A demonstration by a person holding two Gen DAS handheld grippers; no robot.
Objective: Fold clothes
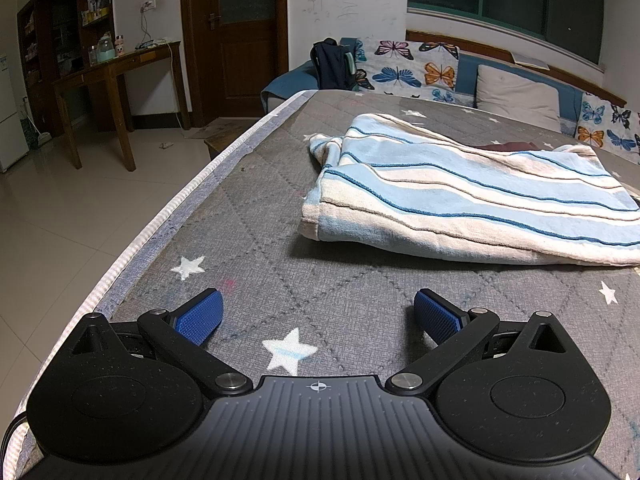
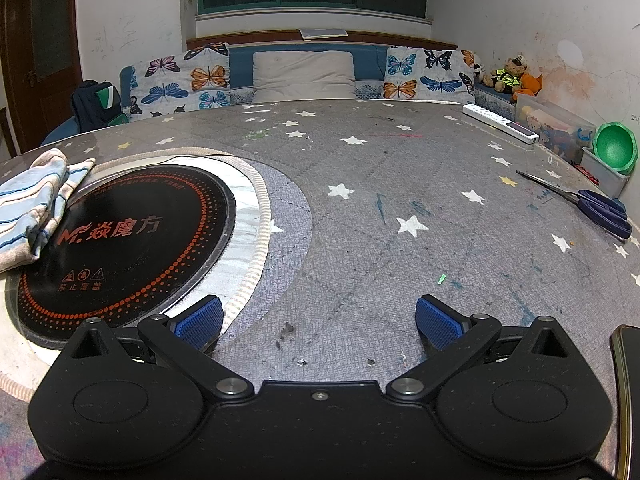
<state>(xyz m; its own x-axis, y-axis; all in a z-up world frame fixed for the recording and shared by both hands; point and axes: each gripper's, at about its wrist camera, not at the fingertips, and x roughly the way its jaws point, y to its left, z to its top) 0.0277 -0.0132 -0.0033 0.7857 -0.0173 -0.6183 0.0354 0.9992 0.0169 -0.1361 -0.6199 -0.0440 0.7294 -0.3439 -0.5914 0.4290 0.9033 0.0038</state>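
Left gripper (image 1: 316, 314): spread wide and holding nothing, low over the grey star-print cover (image 1: 248, 216) of the desk.
Right gripper (image 2: 318, 320): also spread wide and empty, low over the same cover.
Task's thing: striped cloth (image 1: 460, 200), pale blue and cream with thin dark-blue lines, lying loosely folded on the desk cover.
Direction from the left gripper: ahead and to the right of it, near but not touching; bare cover lies between the blue pads and the cloth's near hem.
Direction from the right gripper: far to the left of it; only one bunched end of the striped cloth (image 2: 36, 208) shows, resting on the rim of the round black cooktop (image 2: 120, 240) set into the desk.
Long axis: judged to run left to right, roughly across the left gripper's line of sight, so the near hem faces that gripper broadside.
Nearer gripper: the left, by my reading; the right must cross over the cooktop to reach the cloth's other end.
Beside the right gripper: scissors (image 2: 592, 204), well away from the cloth.
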